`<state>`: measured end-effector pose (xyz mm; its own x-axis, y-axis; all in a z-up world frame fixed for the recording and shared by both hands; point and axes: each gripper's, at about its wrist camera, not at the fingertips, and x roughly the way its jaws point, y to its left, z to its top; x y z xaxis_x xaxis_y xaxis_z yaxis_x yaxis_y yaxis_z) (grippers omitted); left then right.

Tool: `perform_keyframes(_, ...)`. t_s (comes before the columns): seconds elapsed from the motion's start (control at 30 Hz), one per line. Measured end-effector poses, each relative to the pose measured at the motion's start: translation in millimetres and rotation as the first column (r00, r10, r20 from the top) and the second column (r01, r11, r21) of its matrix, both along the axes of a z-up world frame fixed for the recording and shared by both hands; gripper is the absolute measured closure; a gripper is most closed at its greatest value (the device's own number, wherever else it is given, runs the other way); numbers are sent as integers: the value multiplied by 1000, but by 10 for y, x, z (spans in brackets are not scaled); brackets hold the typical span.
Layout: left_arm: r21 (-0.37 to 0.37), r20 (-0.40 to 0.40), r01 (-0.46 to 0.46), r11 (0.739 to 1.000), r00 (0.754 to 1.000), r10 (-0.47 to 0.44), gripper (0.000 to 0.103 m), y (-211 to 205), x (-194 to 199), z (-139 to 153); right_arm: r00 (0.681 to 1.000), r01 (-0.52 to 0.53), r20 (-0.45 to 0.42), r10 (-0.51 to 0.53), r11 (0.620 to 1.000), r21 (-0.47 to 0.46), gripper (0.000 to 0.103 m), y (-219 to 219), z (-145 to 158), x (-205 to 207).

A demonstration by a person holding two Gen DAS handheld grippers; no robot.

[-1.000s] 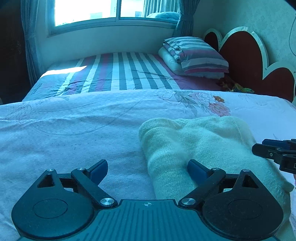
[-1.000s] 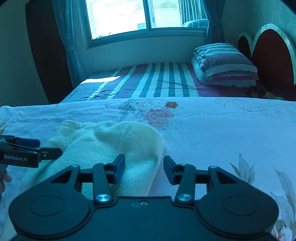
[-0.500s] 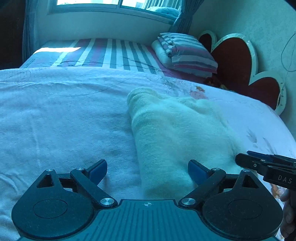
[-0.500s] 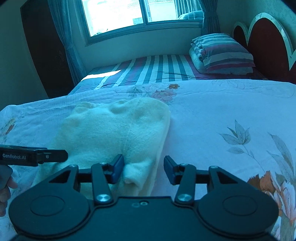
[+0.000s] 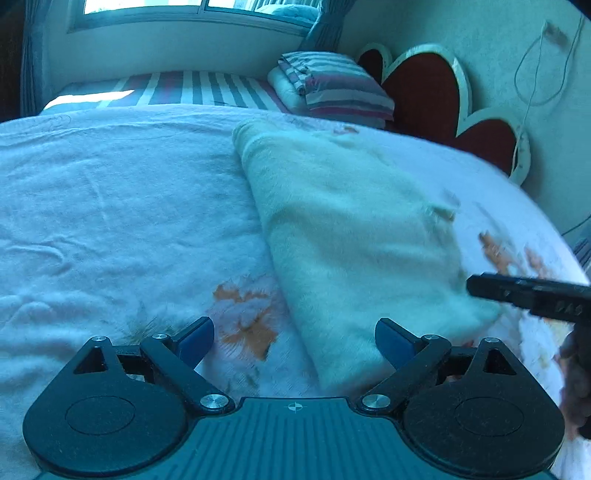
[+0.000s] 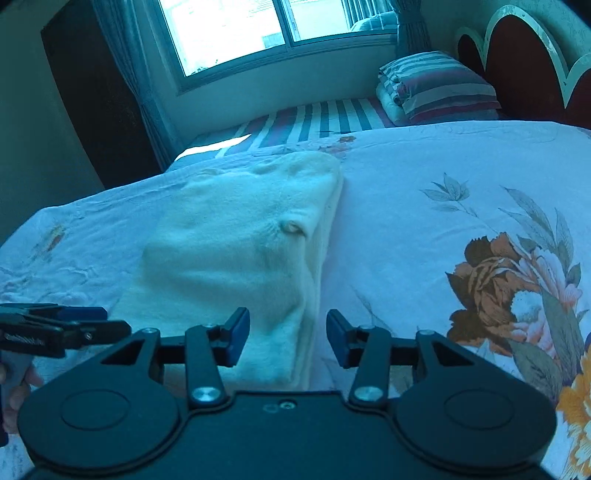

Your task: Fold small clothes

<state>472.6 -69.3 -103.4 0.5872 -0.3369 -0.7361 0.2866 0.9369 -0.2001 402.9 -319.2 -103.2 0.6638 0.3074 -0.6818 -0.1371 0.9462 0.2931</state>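
A pale yellow fleecy garment [image 5: 354, 236] lies folded flat on the white floral bedspread [image 5: 110, 206]; it also shows in the right wrist view [image 6: 236, 251]. My left gripper [image 5: 294, 341] is open and empty, above the garment's near left edge. My right gripper [image 6: 288, 338] is open and empty, above the garment's near right edge. Each gripper shows side-on in the other's view: the right gripper [image 5: 532, 293] at the garment's right, the left gripper [image 6: 62, 326] at its left.
A striped folded quilt [image 6: 439, 88] and striped sheet [image 6: 314, 122] lie on the far bed under the window [image 6: 258, 29]. A red scalloped headboard [image 5: 436, 92] stands at the right. A dark wardrobe [image 6: 92, 96] stands at the left.
Both grippers have drawn back and risen from the garment, tilting down over it. The garment stays folded on the bed. Both stay open.
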Motion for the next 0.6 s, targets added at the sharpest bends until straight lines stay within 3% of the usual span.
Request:
perform_keyframes(0.07, 60, 34, 29, 998, 999, -31, 10, -39, -108, -23, 998, -15, -62, 10, 997, -74, 57, 67, -125, 11)
perform_keyframes(0.1, 62, 34, 25, 998, 999, -27, 10, -35, -132, -11, 999, -12, -53, 8, 997, -82, 56, 70, -165, -24)
perform_keyframes(0.27, 6, 33, 10, 1000, 999, -10, 10, 46, -157, 114, 999, 26, -35, -27, 1000, -12, 55, -47, -7, -82)
perform_keyframes(0.33, 20, 38, -8, 1000, 999, 7, 9, 47, -155, 140, 998, 42, -44, -41, 999, 29, 53, -124, 9, -88)
perform_keyframes(0.47, 54, 30, -42, 998, 999, 41, 0, 24, -89, 158, 995, 76, -65, -74, 996, 36, 37, -203, 9, -85)
perform_keyframes(0.6, 59, 21, -51, 997, 999, 50, 0, 28, -66, 182, 995, 76, -66, -72, 996, 50, 26, -202, 42, -89)
